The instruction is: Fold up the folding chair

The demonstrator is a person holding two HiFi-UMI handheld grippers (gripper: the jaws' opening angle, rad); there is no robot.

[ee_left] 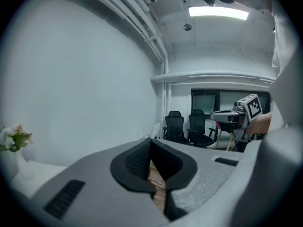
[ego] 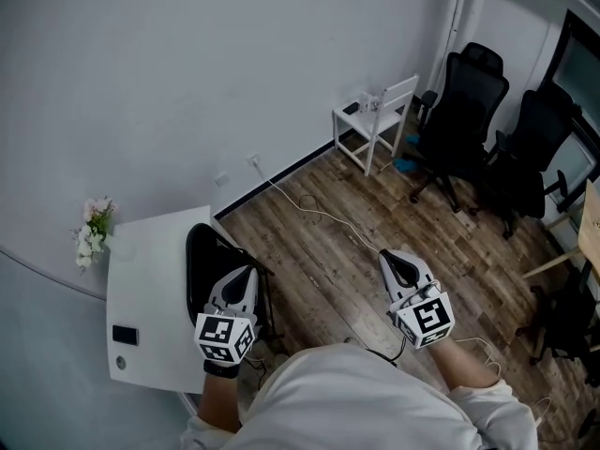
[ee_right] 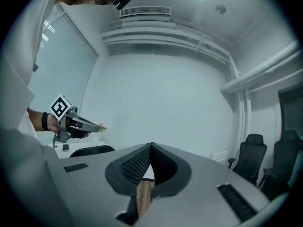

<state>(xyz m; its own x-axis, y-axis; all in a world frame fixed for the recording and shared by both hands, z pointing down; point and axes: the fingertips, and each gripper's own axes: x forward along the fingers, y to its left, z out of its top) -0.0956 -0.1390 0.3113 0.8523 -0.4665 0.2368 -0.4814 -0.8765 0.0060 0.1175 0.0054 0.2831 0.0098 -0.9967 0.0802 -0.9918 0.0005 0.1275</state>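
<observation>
The one container here is a pale vase [ee_left: 20,165] at the far corner of the surface, beside the wall; it holds a small bunch of pink and white flowers [ego: 95,221].

The pale wall [ego: 187,64] is bare and takes up most of the head view. It runs down to a floor [ego: 328,251] of wood planks. The white surface [ego: 155,289] stands at the left, close to the wall. Two black office chairs [ego: 464,111] sit together near the far right corner.

The black folding chair [ego: 204,265] stands on the floor against the surface's right edge, just below the left gripper in the head view (whether it is unfolded is hard to judge from above).

A white chair [ego: 380,115] stands by the far wall with a few items on its seat, too small to tell.

The left gripper [ego: 247,272] and the right gripper [ego: 384,254] are held out level and well apart. Each has its jaws closed together with nothing between them.

A dark flat device [ego: 125,335] lies on the surface. A thin white cable [ego: 319,214] trails across the floor from the wall.
</observation>
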